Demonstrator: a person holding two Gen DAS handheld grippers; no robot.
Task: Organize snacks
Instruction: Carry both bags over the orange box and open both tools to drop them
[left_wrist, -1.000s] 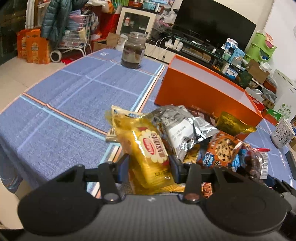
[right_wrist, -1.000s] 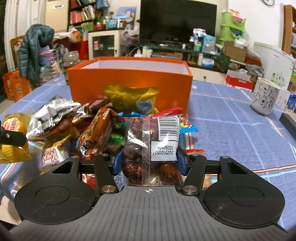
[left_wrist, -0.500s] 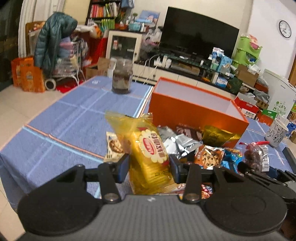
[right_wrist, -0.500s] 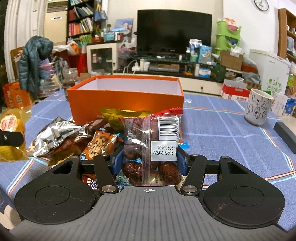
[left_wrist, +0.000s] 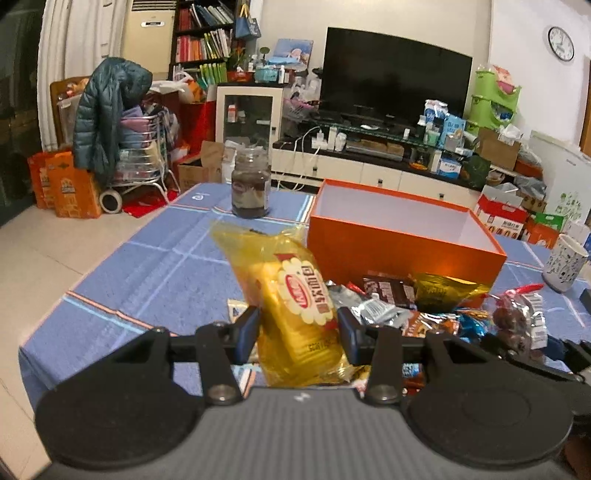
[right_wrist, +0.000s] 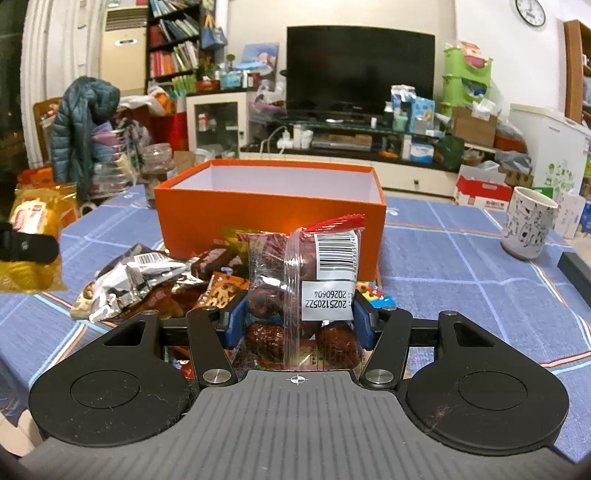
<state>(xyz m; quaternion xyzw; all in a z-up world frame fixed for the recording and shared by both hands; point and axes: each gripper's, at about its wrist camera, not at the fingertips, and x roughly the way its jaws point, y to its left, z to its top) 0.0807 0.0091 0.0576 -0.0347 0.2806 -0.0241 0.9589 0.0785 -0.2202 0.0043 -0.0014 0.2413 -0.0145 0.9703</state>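
Observation:
My left gripper (left_wrist: 298, 332) is shut on a yellow snack packet (left_wrist: 295, 295) and holds it above the blue tablecloth. My right gripper (right_wrist: 297, 321) is shut on a clear bag of red dates (right_wrist: 303, 295) with a barcode label. An open, empty orange box (left_wrist: 402, 236) stands behind a pile of loose snack packets (left_wrist: 399, 302). In the right wrist view the box (right_wrist: 269, 218) is straight ahead, the pile (right_wrist: 155, 277) lies to the left, and the yellow packet (right_wrist: 33, 236) shows at the far left.
A dark glass jar (left_wrist: 250, 184) stands at the far side of the table, left of the box. A patterned white mug (right_wrist: 528, 221) stands to the right, with a dark flat object (right_wrist: 576, 269) at the right edge. The table's left edge (left_wrist: 48, 314) drops to the floor.
Both grippers have risen with their packets. The box and pile now look lower and farther, and more of the room shows behind.

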